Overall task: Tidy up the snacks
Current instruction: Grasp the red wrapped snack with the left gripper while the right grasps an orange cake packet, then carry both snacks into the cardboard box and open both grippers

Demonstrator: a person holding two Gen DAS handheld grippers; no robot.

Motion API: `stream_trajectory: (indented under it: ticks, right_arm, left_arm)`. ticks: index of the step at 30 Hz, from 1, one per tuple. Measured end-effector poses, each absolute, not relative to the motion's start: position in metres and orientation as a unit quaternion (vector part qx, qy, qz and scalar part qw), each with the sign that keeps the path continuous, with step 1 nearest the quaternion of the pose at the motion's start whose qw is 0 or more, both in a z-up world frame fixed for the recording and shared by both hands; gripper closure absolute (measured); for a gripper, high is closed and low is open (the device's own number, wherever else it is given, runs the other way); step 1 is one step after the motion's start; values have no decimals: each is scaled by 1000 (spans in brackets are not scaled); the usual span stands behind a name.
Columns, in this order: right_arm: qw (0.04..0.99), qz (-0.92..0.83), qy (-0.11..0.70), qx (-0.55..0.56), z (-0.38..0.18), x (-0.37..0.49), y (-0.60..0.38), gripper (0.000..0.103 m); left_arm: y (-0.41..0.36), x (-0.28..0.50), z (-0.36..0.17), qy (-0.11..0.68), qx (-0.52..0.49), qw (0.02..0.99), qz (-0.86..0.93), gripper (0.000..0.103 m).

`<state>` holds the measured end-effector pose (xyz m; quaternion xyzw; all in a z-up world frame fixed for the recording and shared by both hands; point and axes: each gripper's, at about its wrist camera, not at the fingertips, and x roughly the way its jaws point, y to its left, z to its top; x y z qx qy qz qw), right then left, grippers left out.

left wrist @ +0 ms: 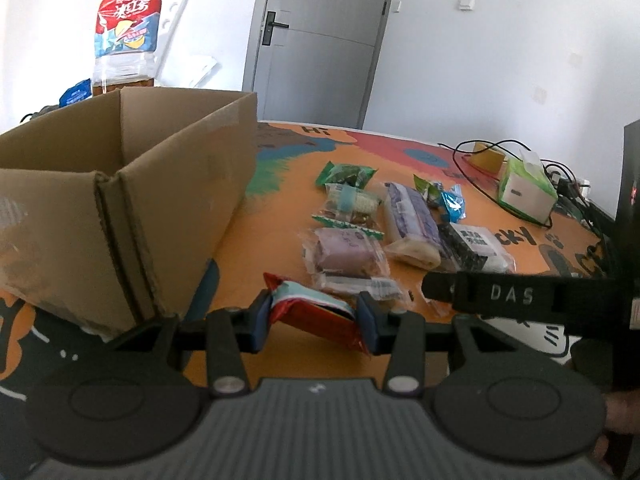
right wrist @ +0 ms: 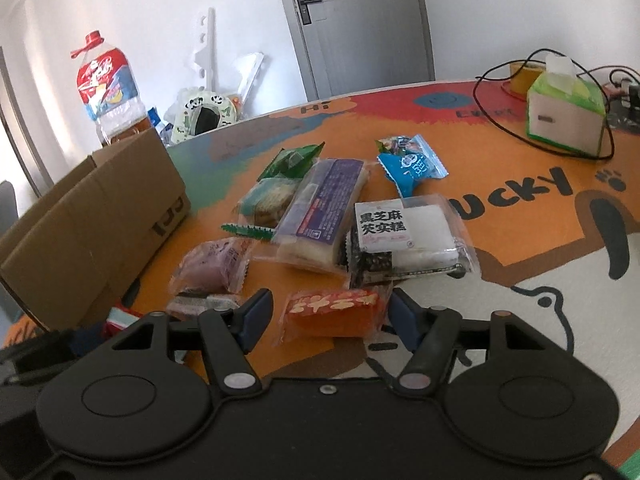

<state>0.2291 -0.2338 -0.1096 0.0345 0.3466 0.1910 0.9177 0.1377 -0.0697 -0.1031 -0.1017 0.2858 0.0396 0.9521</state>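
Note:
My left gripper [left wrist: 314,322] is shut on a red snack packet [left wrist: 316,314] and holds it just above the table, right of an open cardboard box [left wrist: 120,208]. My right gripper [right wrist: 330,318] is open, its jaws on either side of an orange-red snack packet [right wrist: 334,312] lying on the table; I cannot tell if they touch it. Several more wrapped snacks lie beyond: a purple cake [right wrist: 214,266], a long purple-label pack [right wrist: 320,210], a black sesame cake [right wrist: 404,240], a blue candy pack [right wrist: 412,164] and green packs [right wrist: 290,162].
The box also shows at the left of the right wrist view [right wrist: 92,224]. A large iced-tea bottle [left wrist: 126,28] stands behind the box. A green tissue box [right wrist: 566,110], tape roll [right wrist: 520,76] and black cables [right wrist: 496,120] sit at the table's far right.

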Motion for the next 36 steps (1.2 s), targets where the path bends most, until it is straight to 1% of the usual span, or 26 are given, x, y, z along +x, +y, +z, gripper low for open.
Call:
stream_trajectory:
  ticks: [2,4,7,19,29,36]
  right_arm:
    - [920,184,346,12,-108,229,-230,46]
    - [919,187,346,20,-108,229,-234,50]
    - [917,191,348,41,-107,228,-243,53]
    - [924,214,309,76,-76,203,-257,53]
    - [930,252,255,82,-39,186,-242,53]
    - [927,273,243,81,-26,182,-224,53]
  left_arm:
    - [-69,137,-103,286,-106,951,38,59]
    - [-70,134,-101,283,-103,953,37,59]
    - [-72,131,-97,280,-101,954,34,59]
    - [-79,115,-63,237,-92,967,27,59]
    - [-70,96,-23,183,-81,979,32,59]
    - [-51,88,-6,158,-80,983,54,59]
